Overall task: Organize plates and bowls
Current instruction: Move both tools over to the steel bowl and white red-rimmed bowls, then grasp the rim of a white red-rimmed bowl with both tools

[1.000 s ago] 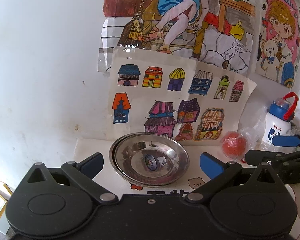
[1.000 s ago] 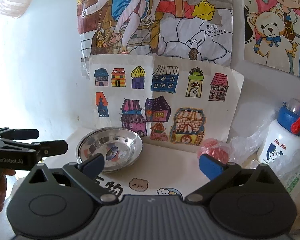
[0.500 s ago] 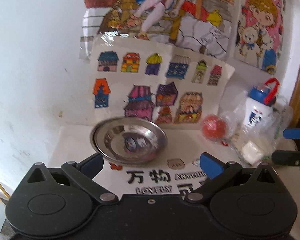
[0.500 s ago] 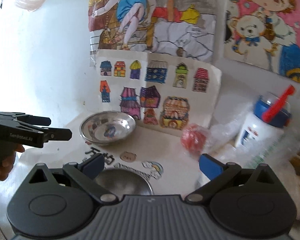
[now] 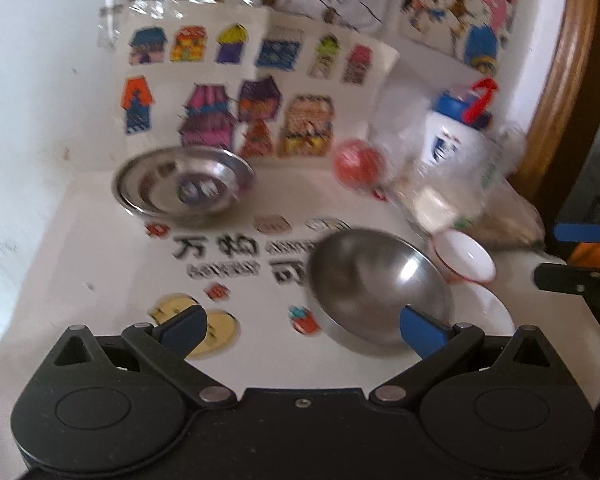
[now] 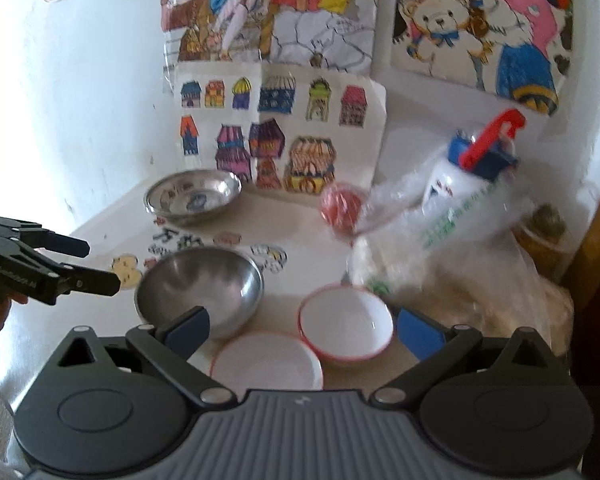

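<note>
Crayon drawings behind white table [image 6: 112, 228]; both my grippers' fingers apart, empty. Next: right gripper [image 6: 302, 326] nips rimmed bowl [image 6: 346, 326] wall squarely.

Both cameras now sit farther back and tilted down — the steel plate [image 5: 185, 186] by the wall looks smaller and farther off than a second ago. A deep steel bowl [image 6: 199, 289], a red-rimmed white bowl [image 6: 346, 328] and a red-rimmed white plate [image 6: 266, 364] come into sight on the desk [image 5: 100, 272]. The left claw [image 5: 302, 326] and right claw [image 6: 303, 327] are wide apart, as before.
</note>
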`<state>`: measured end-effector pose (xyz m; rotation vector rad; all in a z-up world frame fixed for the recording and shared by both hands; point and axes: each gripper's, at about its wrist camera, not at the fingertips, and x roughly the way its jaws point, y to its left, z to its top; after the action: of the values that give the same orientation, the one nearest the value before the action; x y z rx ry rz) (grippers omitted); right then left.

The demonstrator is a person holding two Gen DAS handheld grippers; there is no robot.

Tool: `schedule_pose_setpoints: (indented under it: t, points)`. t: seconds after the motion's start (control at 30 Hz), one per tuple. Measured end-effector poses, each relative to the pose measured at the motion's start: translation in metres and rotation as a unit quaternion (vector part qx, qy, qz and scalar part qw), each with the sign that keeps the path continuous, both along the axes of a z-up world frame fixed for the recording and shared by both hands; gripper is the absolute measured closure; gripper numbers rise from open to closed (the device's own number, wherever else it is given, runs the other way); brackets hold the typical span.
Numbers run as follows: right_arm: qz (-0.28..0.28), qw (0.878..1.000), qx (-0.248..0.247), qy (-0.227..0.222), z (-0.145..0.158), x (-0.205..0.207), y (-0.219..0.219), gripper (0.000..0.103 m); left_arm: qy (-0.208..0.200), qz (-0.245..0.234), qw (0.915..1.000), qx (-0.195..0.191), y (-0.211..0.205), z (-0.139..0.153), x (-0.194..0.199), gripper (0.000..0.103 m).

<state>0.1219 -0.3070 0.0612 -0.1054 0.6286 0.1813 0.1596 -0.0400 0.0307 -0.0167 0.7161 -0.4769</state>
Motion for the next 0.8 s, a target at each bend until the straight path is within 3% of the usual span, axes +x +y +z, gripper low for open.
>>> schedule_pose_setpoints:
  t: [0.13, 0.27, 0.47, 0.8]
  points:
    - [-0.006, 1.000, 0.004, 0.021, -0.012, -0.007, -0.009, 0.003, 0.017, -0.023, 0.9994, -0.019, -0.017, -0.001, -0.013, 0.001]
    - [-0.018, 0.998, 0.022, 0.049, -0.022, -0.007, -0.021, 0.011, 0.036, -0.043, 0.9979, -0.033, -0.040, -0.002, -0.018, 0.001]
    - [-0.028, 0.996, 0.041, 0.069, -0.036, -0.006, -0.038, 0.018, 0.067, -0.039, 0.9957, -0.050, -0.065, -0.014, -0.015, 0.001]
    - [-0.021, 0.995, 0.051, 0.080, -0.042, 0.001, -0.045, 0.022, 0.088, -0.021, 0.9955, -0.030, -0.090, -0.023, -0.013, 0.008]
